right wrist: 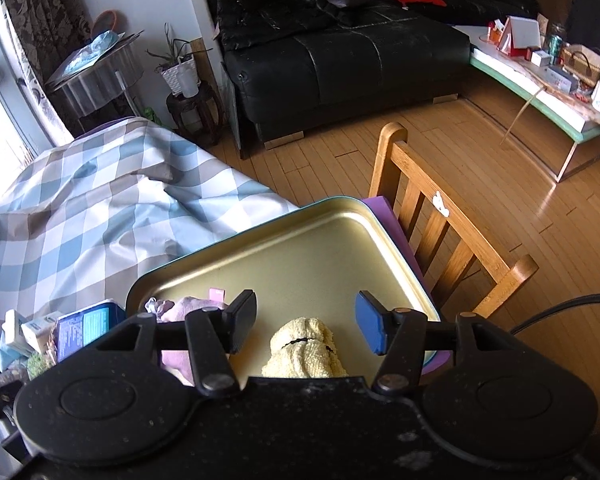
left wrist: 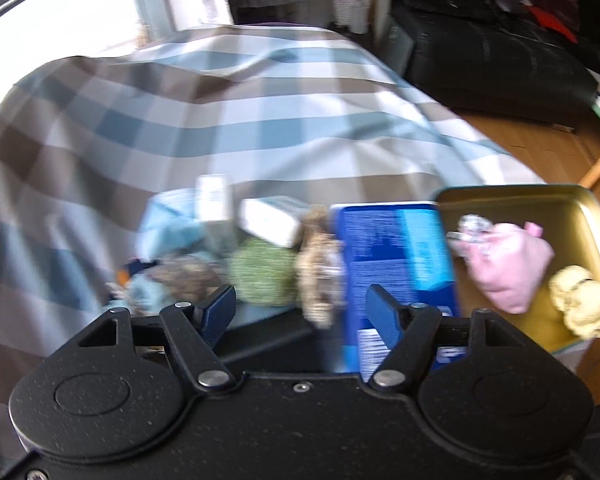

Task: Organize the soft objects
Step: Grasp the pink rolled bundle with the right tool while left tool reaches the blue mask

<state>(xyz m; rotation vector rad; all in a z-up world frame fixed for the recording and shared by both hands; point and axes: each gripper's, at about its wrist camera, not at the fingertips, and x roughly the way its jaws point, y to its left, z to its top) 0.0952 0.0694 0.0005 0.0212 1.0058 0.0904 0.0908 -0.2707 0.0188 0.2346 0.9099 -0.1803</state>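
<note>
Closest to me, my right gripper (right wrist: 306, 322) hangs over the gold tray (right wrist: 300, 248) with its jaws apart and nothing between the pads; the one yellow knitted piece (right wrist: 306, 350) lies in the tray right below that gap, untouched. Beside it, to the left in the right wrist view, I count one pink pouch (right wrist: 180, 308), also inside the tray.

My left gripper (left wrist: 302, 306) is released too, jaws spread and gripping nothing. Its view is blurred, so I trust only the large shapes. Just past its fingers I see one green fuzzy ball (left wrist: 260, 272) and one tan fluffy piece (left wrist: 318, 264) touching each other on the checked cloth (left wrist: 220, 112), with one blue box (left wrist: 396, 256) standing between them and the tray. Left of the ball there is a pale blue cloth heap (left wrist: 168, 224) and one brownish lump (left wrist: 184, 276) I cannot identify. Behind these sit two small white boxes (left wrist: 268, 220).

From the left wrist view the tray holds three things: the pink pouch, the yellow piece, and one small shiny item (left wrist: 474, 228) touching the pouch's top.

Farther off, beside the tray, stands one wooden chair (right wrist: 444, 216), then wooden floor (right wrist: 500, 160), one black sofa (right wrist: 340, 52) and one potted plant (right wrist: 178, 68).
</note>
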